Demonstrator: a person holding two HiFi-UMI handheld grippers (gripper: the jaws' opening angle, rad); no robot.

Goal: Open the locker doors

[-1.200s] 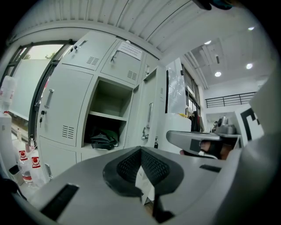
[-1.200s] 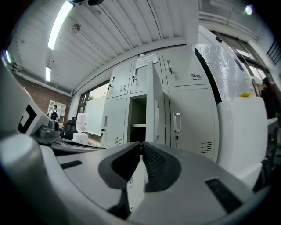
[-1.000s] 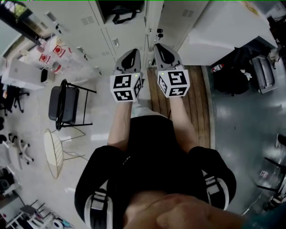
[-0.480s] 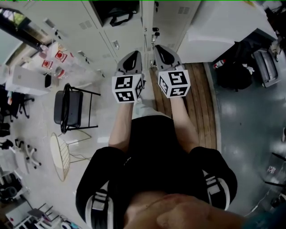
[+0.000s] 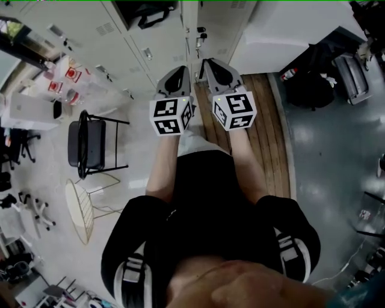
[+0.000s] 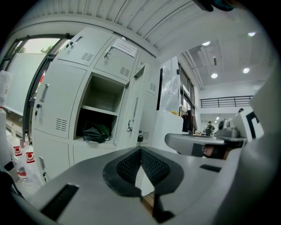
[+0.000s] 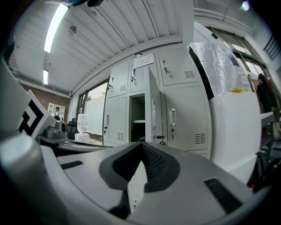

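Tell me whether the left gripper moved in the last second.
Yes, slightly: the left gripper sits farther down-right from the black bag in the open locker.

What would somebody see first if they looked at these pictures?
The left gripper and right gripper, with black-and-white marker cubes, side by side facing the lockers, both shut on nothing; the right one's jaws have just closed. Then the open locker left of them, a dark bag inside. A black chair stands at the head view's left.

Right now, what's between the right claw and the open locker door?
Nothing: right claw to open locker door is bare air, per right gripper view.
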